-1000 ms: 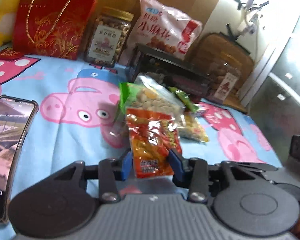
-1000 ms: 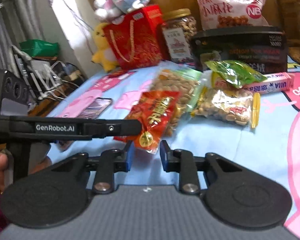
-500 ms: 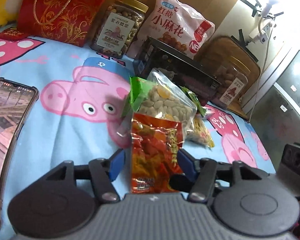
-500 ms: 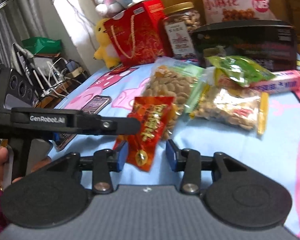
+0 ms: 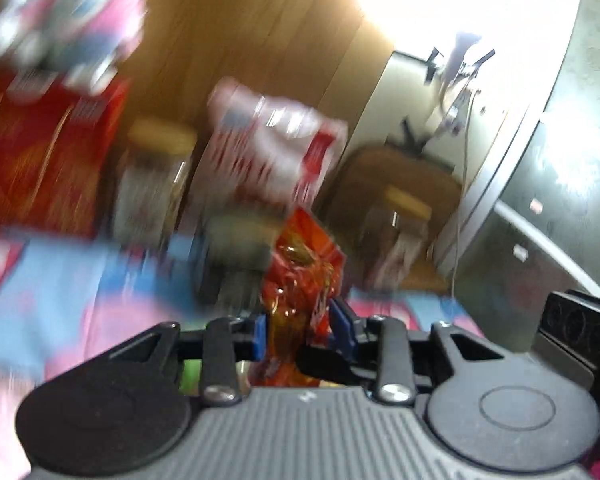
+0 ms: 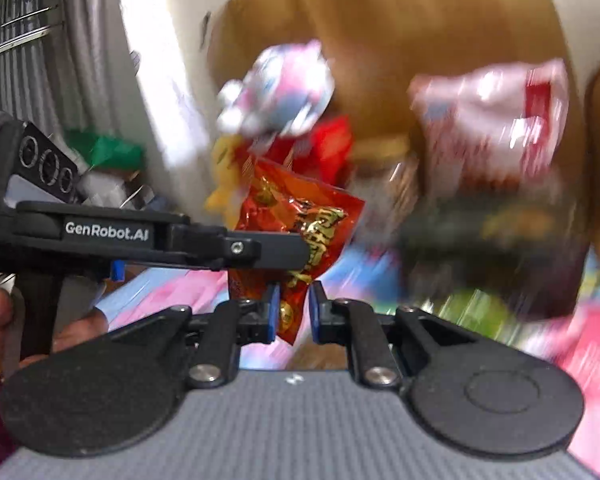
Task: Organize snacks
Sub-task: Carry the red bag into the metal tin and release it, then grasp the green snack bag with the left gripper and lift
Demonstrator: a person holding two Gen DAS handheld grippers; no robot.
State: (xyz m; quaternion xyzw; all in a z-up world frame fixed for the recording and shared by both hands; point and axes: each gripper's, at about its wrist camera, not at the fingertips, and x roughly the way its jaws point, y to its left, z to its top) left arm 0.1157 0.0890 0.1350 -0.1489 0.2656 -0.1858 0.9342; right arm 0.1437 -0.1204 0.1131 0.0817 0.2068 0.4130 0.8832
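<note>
A red and orange snack packet (image 5: 304,268) hangs in the air, crumpled, above the blue and pink sheet (image 5: 80,280). My left gripper (image 5: 300,328) has its blue pads pressed on the packet's lower end, the jaws closing on it. In the right wrist view the same packet (image 6: 296,216) stands up between the blue pads of my right gripper (image 6: 293,312), whose jaws are also closing and pinch its bottom corner. The left gripper (image 6: 284,252) reaches in from the left and clamps the packet's middle. A hand (image 6: 4,312) holds that tool.
Everything behind is blurred by motion. A red gift bag (image 5: 40,152), a lidded jar (image 5: 156,184), a white and pink snack bag (image 5: 272,148) and a dark box (image 5: 236,248) line the wooden headboard. A plush toy (image 6: 276,92) sits above the red bag.
Both grippers have closed on the red packet and risen, lifting it off the sheet and away from the other snack bags. The views now tilt up toward the headboard.
</note>
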